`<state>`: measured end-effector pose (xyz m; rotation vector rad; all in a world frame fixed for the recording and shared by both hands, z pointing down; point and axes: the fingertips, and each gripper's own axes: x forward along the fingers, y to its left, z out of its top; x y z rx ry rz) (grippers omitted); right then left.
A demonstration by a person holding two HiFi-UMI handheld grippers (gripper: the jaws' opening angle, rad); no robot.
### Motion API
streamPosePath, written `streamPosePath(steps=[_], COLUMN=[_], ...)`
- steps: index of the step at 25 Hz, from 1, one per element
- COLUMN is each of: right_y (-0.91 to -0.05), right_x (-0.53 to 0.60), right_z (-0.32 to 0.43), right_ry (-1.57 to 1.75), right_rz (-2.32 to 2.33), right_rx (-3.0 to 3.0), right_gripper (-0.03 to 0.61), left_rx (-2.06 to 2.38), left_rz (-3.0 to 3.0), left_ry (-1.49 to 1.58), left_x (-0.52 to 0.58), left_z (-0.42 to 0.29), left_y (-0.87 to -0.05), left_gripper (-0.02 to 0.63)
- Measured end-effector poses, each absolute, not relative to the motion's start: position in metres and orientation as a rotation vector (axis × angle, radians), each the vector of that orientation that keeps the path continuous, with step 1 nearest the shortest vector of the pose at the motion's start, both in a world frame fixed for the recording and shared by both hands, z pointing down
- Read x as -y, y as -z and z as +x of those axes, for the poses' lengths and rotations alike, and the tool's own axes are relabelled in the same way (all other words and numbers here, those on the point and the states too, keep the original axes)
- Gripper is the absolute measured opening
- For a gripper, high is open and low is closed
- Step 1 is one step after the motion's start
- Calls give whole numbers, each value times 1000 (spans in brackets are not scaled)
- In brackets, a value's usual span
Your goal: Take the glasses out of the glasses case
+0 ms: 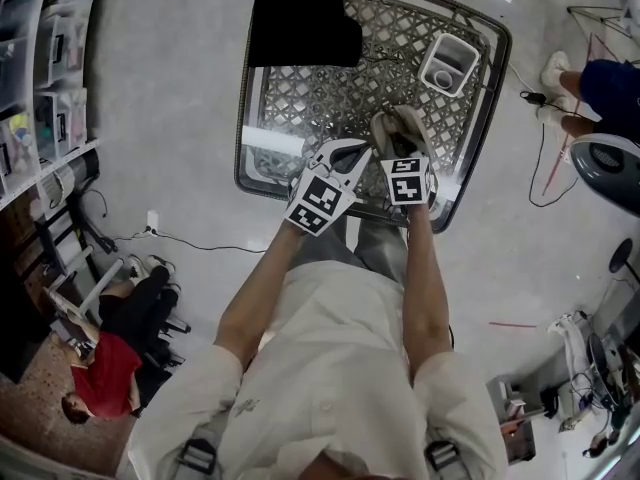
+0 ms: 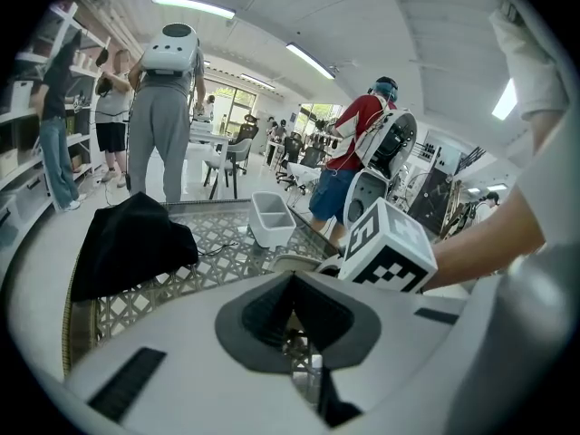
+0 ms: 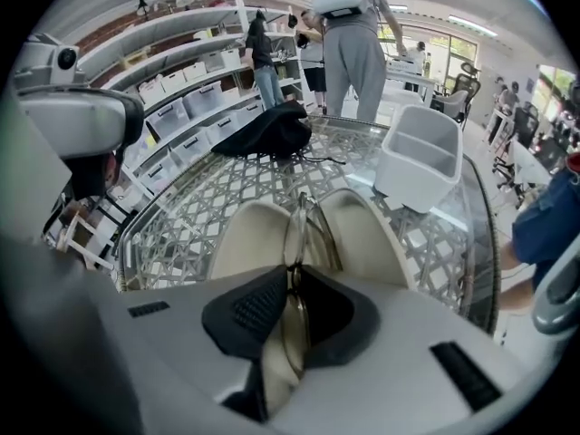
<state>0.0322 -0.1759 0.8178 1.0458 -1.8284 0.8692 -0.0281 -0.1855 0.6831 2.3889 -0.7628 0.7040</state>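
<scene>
The beige glasses case (image 1: pixel 398 126) lies open near the front edge of the glass lattice table (image 1: pixel 300 103). In the right gripper view its two halves (image 3: pixel 243 238) spread apart, and the thin-rimmed glasses (image 3: pixel 299 229) stand on edge between them. My right gripper (image 3: pixel 292 284) points steeply down into the case, its pads pinching the glasses' rim. In the head view it sits over the case (image 1: pixel 402 153). My left gripper (image 1: pixel 352 155) is at the case's left side. Its jaws are closed at the case's near rim (image 2: pixel 292 263).
A black cloth (image 1: pixel 300 18) lies at the table's far left and a white two-compartment bin (image 1: pixel 448 63) at the far right. People stand beyond the table (image 2: pixel 168 107). A fan (image 1: pixel 605 163) and cables are on the floor to the right.
</scene>
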Motion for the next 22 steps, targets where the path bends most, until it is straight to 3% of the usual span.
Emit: streamPosePath(steps=[22], right_y=[-782], right_x=[176], right_z=[30], right_ry=[-794], right_rz=[1106], right_rx=[1867], right_gripper=[50], left_rx=[784], left_rz=[2433], left_ry=[-682], left_x=[180], left_z=[-42], left_y=[-667], left_gripper=[12])
